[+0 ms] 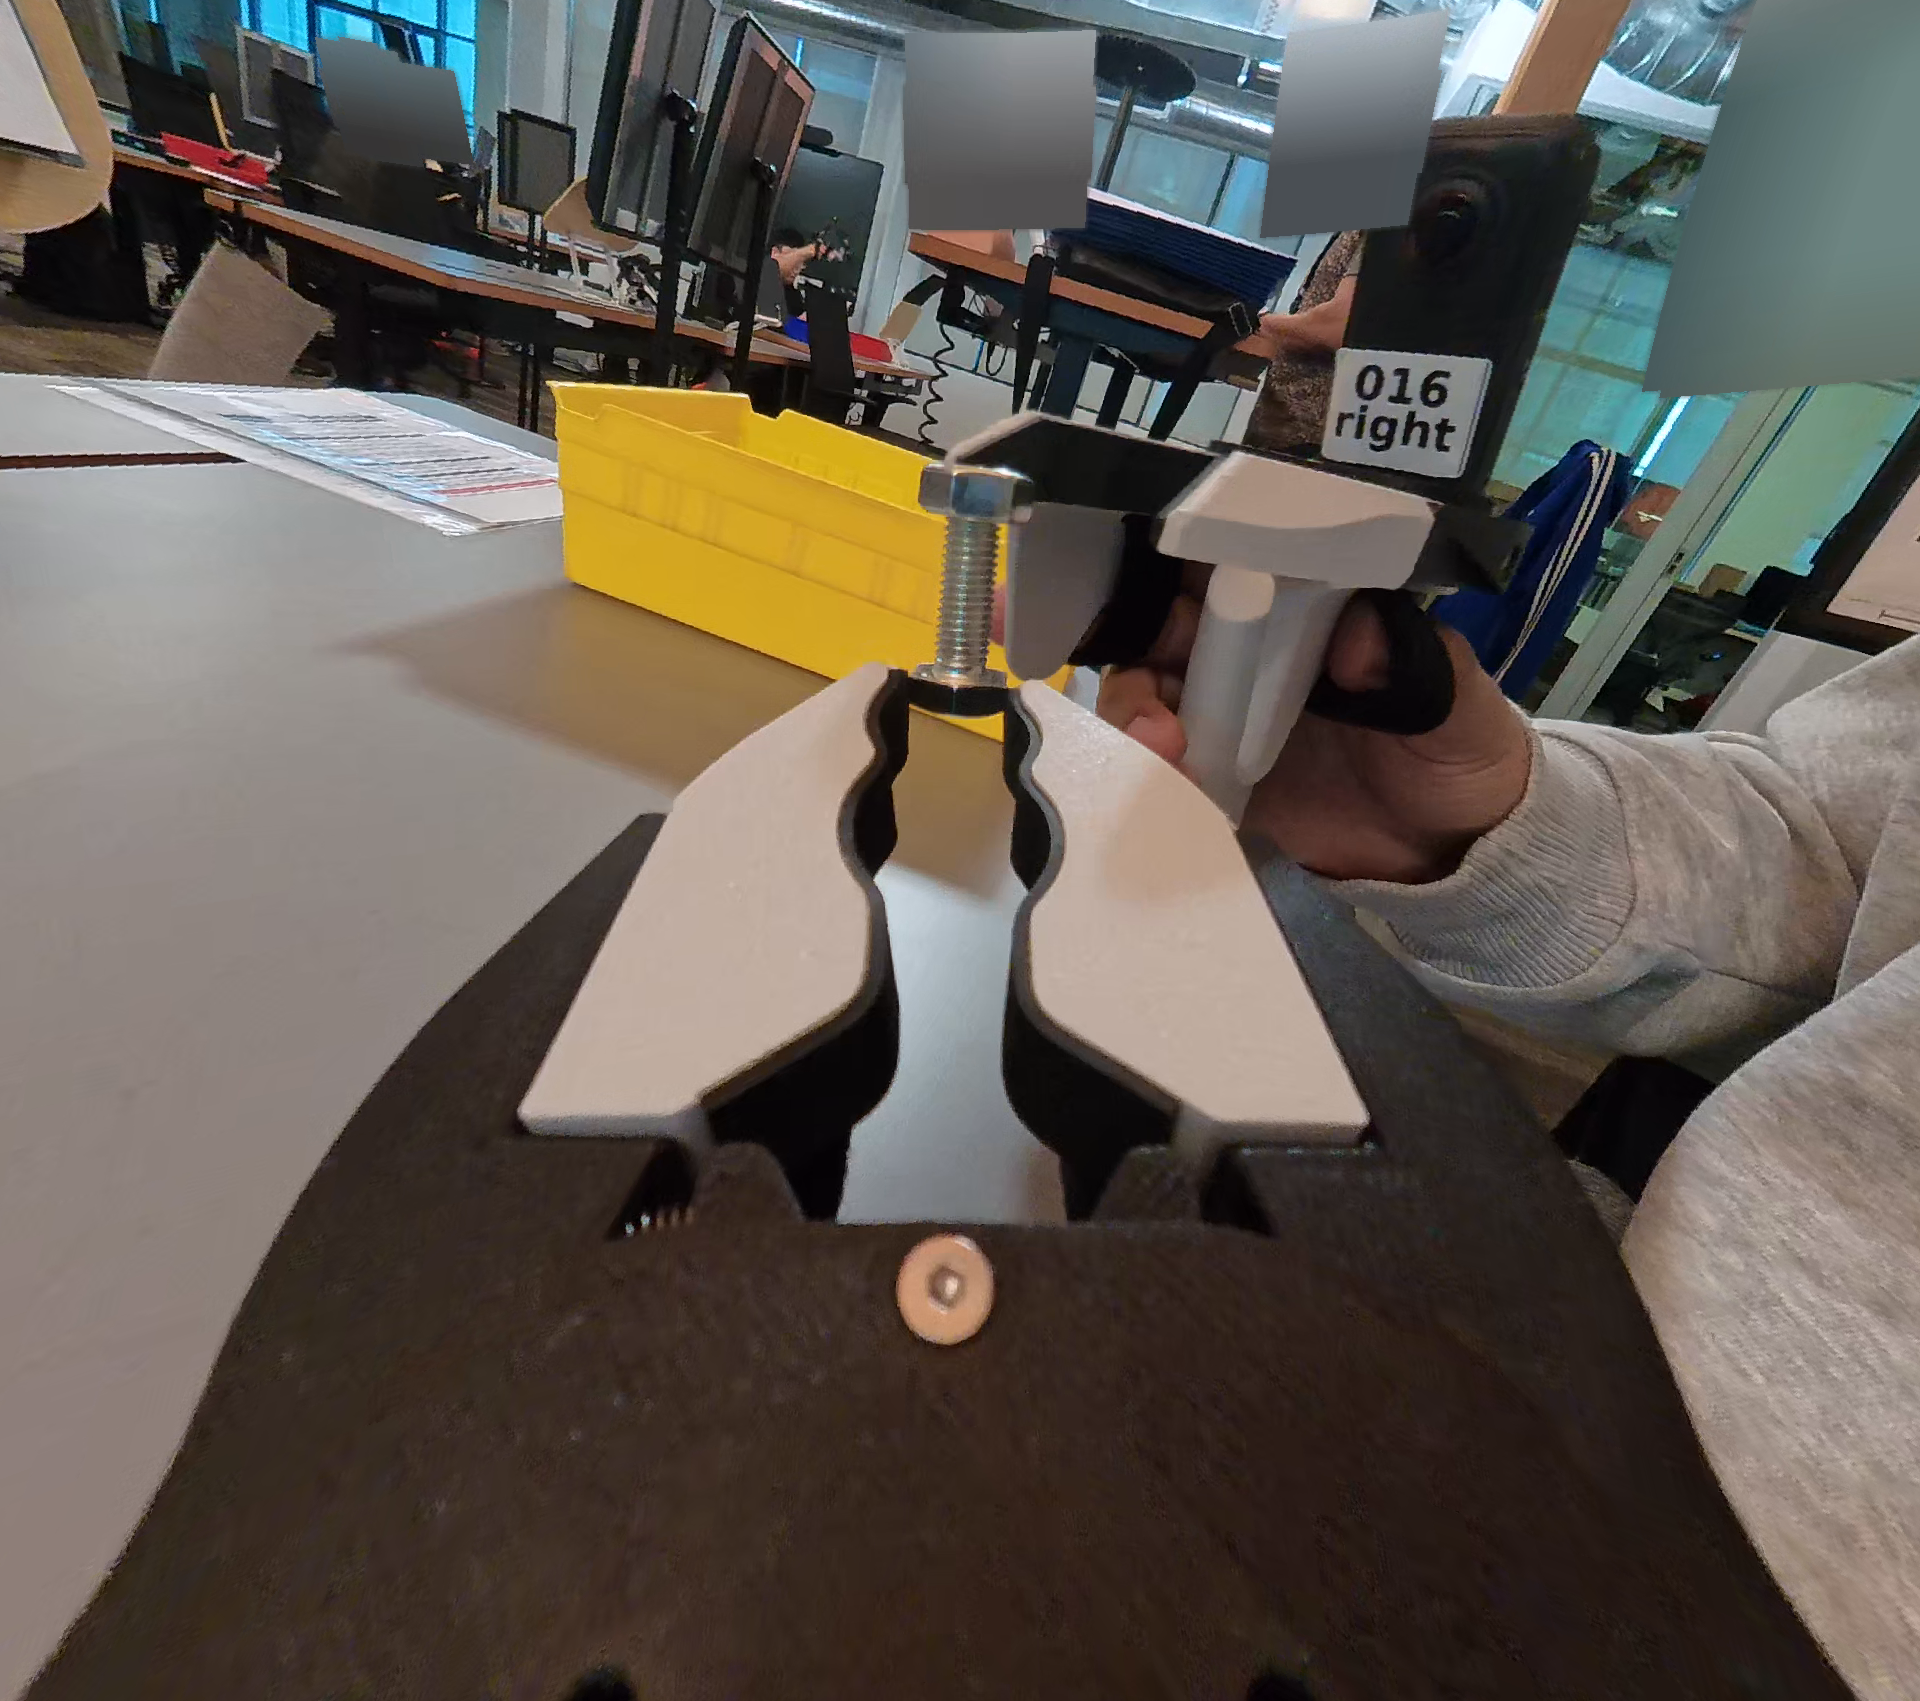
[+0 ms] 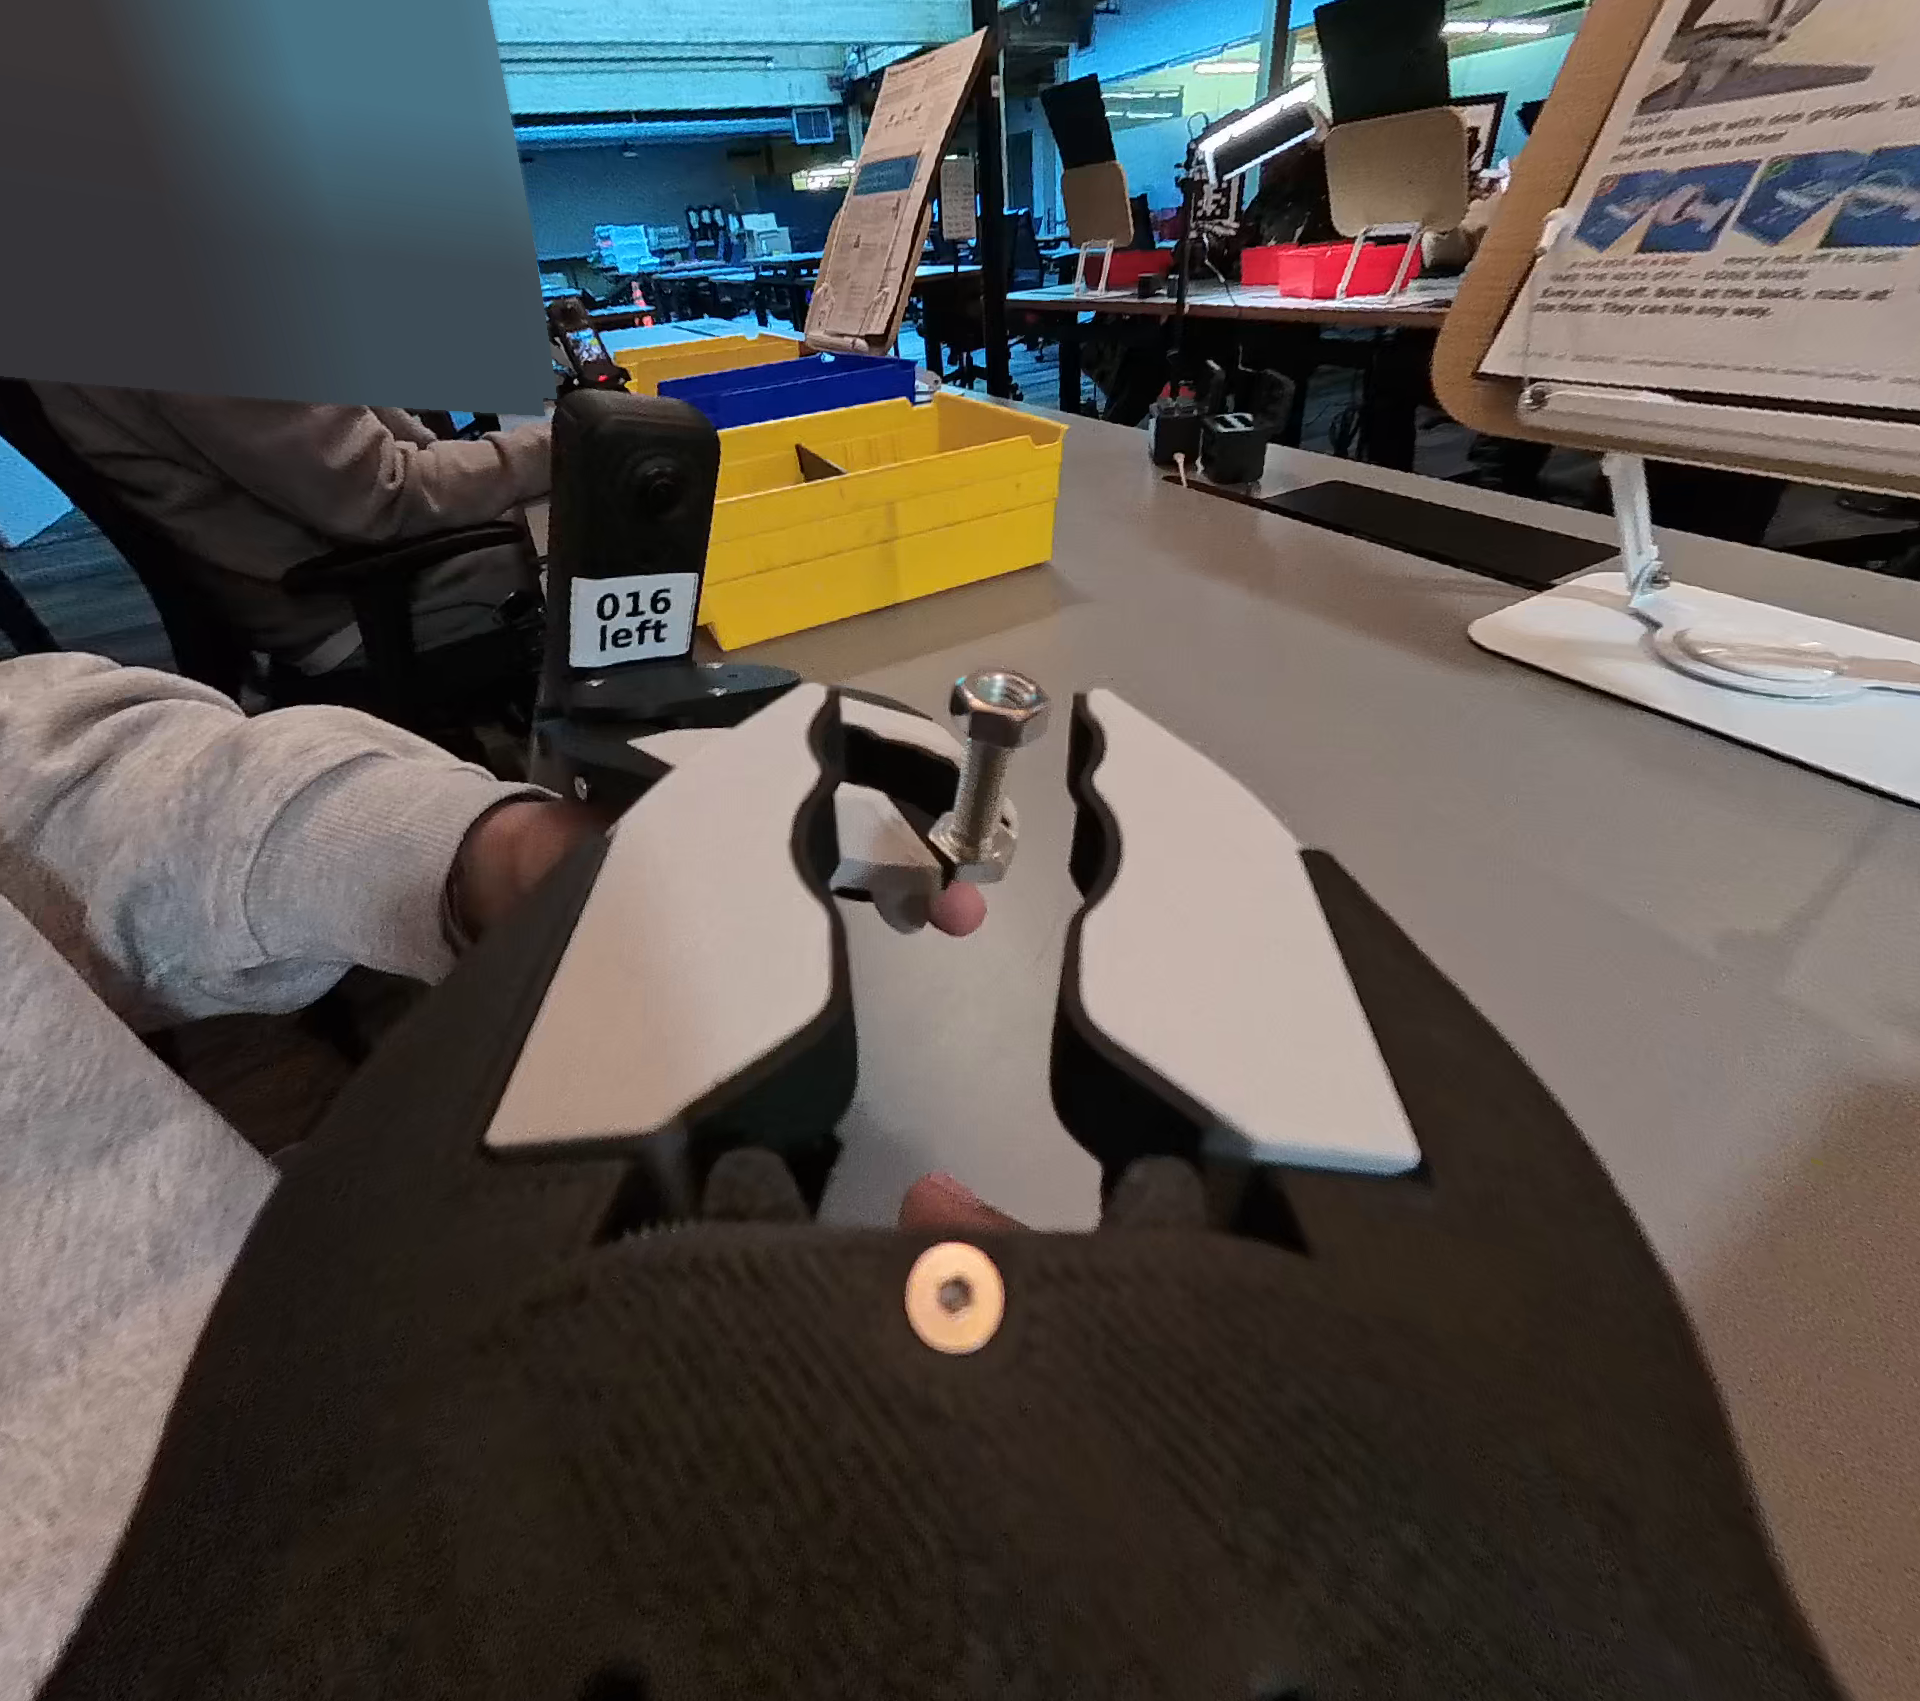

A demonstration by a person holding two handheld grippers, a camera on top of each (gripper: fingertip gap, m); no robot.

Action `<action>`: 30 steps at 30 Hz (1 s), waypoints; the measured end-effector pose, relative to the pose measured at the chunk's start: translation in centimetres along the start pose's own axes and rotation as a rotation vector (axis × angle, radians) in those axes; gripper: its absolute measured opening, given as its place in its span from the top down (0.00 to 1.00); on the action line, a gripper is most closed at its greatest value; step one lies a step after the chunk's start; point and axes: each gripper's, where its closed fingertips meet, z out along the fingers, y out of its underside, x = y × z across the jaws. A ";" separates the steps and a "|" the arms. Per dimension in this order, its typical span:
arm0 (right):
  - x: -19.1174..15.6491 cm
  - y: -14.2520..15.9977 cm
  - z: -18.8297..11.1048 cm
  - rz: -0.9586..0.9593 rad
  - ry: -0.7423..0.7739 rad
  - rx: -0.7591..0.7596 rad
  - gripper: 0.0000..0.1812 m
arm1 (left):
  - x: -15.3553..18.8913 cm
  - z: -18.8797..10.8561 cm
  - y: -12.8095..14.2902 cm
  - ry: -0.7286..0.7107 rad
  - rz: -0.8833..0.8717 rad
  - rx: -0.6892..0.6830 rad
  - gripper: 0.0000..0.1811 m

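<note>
Left gripper [image 1: 956,695]: its fingers are clenched on the bolt's lower end, at the fingertips; in the right wrist view it [image 2: 914,872] is seen from the side at 9 o'clock, mostly hidden behind the right gripper's near finger.
Bolt [image 1: 968,586]: held upright in the left wrist view, threaded shank bare between the two ends; in the right wrist view it [image 2: 982,784] leans slightly, a nut [image 2: 1000,704] at its upper end. Which end is the head cannot be told.
Right gripper [image 2: 951,716]: its fingers are parted, the nut between the tips with a gap on each side in its own view. In the left wrist view it [image 1: 1003,498] comes in from 3 o'clock, level with the bolt's top; contact there is hidden by the near finger.
Hand [image 1: 1351,747]: wrapped round the right gripper's handle, in a grey sleeve; part of it is covered by the handle.
Bin [image 1: 748,519]: yellow, on the desk [image 1: 260,768] behind the bolt at 12 o'clock, its right end hidden by the grippers. Its contents cannot be seen; a divider shows in the right wrist view [image 2: 883,498].
Sheet stand [image 2: 1704,197]: at 2 o'clock in the right wrist view, cut off by the frame edge.
Blue bin [image 2: 790,384]: behind the yellow one, mostly hidden.
</note>
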 end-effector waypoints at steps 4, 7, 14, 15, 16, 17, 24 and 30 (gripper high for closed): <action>-0.4 0.0 -0.1 -0.010 -0.013 -0.003 0.81 | -0.4 -0.1 0.0 -0.016 -0.012 0.000 0.90; -0.3 -0.2 -0.3 0.003 -0.015 0.006 0.87 | -0.3 -0.1 0.0 -0.015 -0.010 -0.002 0.90; 0.0 0.1 0.0 -0.002 0.004 0.001 0.76 | -0.2 0.0 0.2 -0.011 0.003 -0.012 0.90; -0.2 0.2 0.1 -0.003 -0.005 -0.006 0.76 | -0.2 0.0 0.2 -0.013 0.002 -0.010 0.90; -0.3 0.3 0.2 -0.004 -0.011 -0.005 0.76 | -0.3 0.0 0.1 -0.015 -0.002 -0.006 0.90; -0.4 0.2 0.1 -0.007 -0.012 0.000 0.76 | -0.4 -0.1 0.0 -0.018 -0.010 -0.002 0.90; 0.1 -0.4 -0.3 -0.008 0.011 0.032 0.80 | -0.3 0.0 0.1 -0.017 -0.001 -0.009 0.90; -0.3 0.5 0.3 -0.012 0.000 -0.007 0.74 | -0.3 -0.1 0.1 -0.017 -0.003 -0.007 0.90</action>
